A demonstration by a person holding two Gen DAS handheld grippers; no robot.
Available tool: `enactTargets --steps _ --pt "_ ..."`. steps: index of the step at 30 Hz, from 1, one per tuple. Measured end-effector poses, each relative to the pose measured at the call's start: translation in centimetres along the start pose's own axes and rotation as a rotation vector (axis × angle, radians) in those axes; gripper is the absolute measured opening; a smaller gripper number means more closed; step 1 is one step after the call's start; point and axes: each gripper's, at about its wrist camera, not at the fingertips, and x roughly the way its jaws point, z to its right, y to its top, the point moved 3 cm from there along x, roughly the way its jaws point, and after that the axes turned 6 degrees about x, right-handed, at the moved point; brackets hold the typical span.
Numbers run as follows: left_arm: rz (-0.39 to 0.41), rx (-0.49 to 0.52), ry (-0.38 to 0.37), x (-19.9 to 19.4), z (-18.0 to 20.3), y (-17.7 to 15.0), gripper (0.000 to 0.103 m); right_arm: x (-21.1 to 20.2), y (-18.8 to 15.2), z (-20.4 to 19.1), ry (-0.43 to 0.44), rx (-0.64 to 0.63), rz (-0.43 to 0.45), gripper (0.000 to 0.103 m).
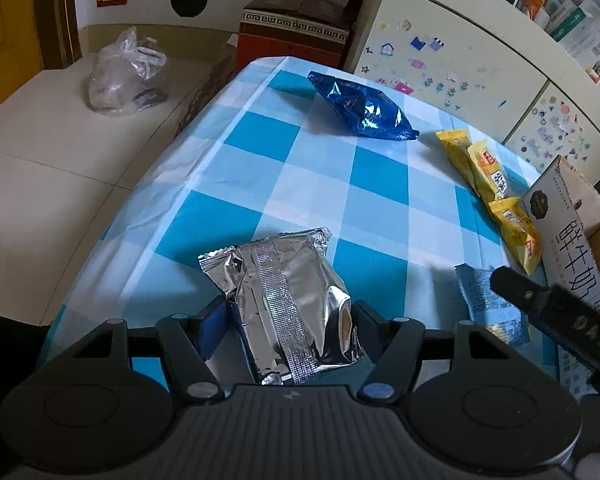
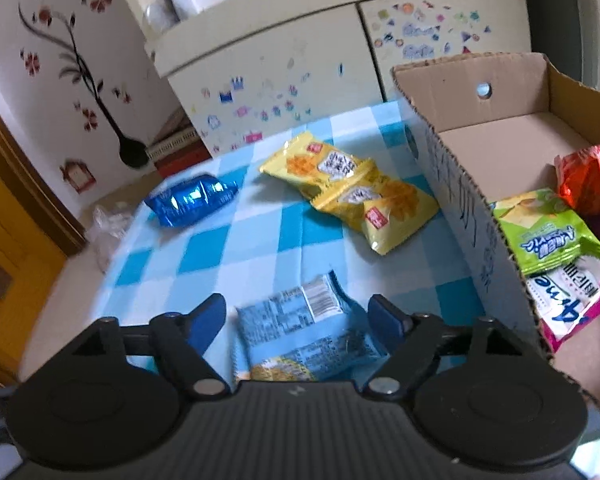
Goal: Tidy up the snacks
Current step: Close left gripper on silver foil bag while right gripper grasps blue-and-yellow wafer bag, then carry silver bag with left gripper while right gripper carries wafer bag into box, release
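Blue-and-white checked desk (image 1: 300, 168). Right view alone shows inside the brown cardboard box (image 2: 460, 184). Left hand-held gripper (image 1: 288, 320) clamps a silver foil packet (image 1: 288, 304); right hand-held gripper (image 2: 296, 316) spread wide around a light-blue snack packet (image 2: 304, 332).

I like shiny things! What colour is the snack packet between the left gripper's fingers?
Shiny silver foil packet, best seen in the left wrist view.

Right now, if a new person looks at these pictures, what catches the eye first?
First the crinkled silver packet between the left gripper fingers, above the blue checked tablecloth. Next, the light blue packet lying between the open right gripper fingers, and beside it the cardboard box already holding green, red and pink snacks.
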Motion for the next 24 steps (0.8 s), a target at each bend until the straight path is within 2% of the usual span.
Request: enactTargets --steps 6,8,12,16,24 --pt "0.007 0.041 0.033 0.5 0.7 0.2 0.074 1.6 -1.1 -1.6 -0.084 -0.170 -0.022 0.085" --pt "0.007 0.073 0.053 0.8 1.1 0.2 0.074 1.7 -1.4 -1.7 -0.102 -0.193 -0.013 0.079" --pt "0.016 0.118 0.083 1.0 1.7 0.1 0.072 1.3 -0.9 -1.5 -0.094 -0.167 0.000 0.059" --pt "0.021 0.107 0.053 0.7 1.6 0.3 0.069 1.0 -0.8 -1.6 -0.082 -0.151 0.004 0.058" --pt "0.074 0.099 0.011 -1.1 1.8 1.0 0.069 -1.9 0.7 -2.2 -0.034 -0.129 0.072 0.058"
